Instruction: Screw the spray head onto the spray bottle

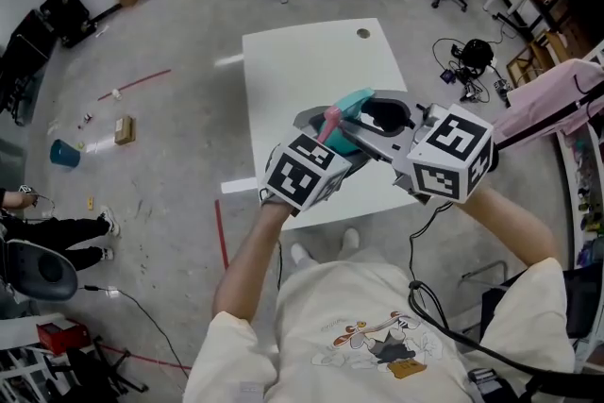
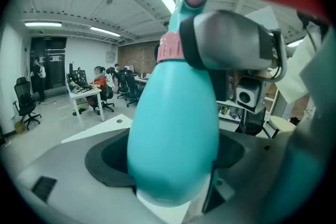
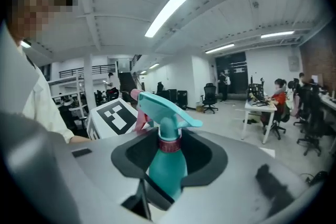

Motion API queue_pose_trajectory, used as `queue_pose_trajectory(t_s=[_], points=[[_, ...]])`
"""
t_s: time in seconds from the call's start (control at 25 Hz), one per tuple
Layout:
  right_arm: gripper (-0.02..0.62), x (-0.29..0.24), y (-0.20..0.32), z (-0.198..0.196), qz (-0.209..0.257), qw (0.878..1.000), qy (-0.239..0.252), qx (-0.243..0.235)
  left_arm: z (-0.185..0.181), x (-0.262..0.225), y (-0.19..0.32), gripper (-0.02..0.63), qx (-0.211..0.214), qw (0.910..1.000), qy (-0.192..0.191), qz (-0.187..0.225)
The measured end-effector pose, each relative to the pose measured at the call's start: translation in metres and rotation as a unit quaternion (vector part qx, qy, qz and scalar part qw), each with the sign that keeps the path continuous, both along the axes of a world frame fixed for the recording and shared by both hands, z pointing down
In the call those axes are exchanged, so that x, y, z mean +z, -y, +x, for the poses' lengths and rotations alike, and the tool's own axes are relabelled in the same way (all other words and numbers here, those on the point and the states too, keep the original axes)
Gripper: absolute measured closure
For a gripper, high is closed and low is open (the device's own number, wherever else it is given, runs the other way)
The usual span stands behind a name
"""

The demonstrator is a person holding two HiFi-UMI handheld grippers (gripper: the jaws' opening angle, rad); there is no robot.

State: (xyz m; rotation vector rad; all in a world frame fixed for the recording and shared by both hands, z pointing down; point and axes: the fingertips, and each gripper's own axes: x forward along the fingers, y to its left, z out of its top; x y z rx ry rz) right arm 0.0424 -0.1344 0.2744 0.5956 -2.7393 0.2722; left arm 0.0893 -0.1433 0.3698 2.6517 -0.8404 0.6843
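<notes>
Looking down from the head view first: both tools meet in the air above the white table [image 1: 311,61], well clear of it. The left gripper [image 1: 330,135] and right gripper [image 1: 382,123] come at each other from either side. The teal spray head [image 1: 357,101] pokes up between them with its pink trigger [image 1: 330,120] toward the left one. The bottle body is mostly buried under the tools here.

The left gripper view is way clearer. The spray bottle [image 2: 173,134] fills the middle, and the dark pads are clamped on its fat belly from both sides. Further up you can see the pink collar [image 2: 169,49], with one grey jaw of the other tool right against it.

In the right gripper view the bottle stands between the pads, and they're closed on its shoulder, just under the collar. The head sits on the neck and looks fairly straight. I can't tell whether the collar is threaded all the way down.

My take on doing this bit well:
- Let the left one be the anchor and do the twisting with the right.
- Turn at the collar rather than cranking on the nozzle or trigger.
- Line the head up with the neck so it doesn't cross-thread.
- Go easy on the squeeze, since that plastic probably flexes.
- Short turns with a re-grip beat one big twist.
</notes>
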Motion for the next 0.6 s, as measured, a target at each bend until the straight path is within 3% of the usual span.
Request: queue_pose_trajectory(t_s=[0.16,0.36,0.6], points=[[0.457,0.001,-0.001,-0.004,0.009,0.999,-0.01,0.045,-0.004,0.0,0.0,0.187,-0.013,0.9999,-0.004,0.003],[0.457,0.003,0.006,0.005,0.01,0.999,-0.008,0.04,0.005,0.003,0.008,0.187,-0.007,1.0,-0.002,0.003],[0.457,0.007,0.01,0.009,-0.011,0.999,0.017,0.042,0.004,0.002,0.006,0.187,0.001,0.9993,-0.025,0.028]])
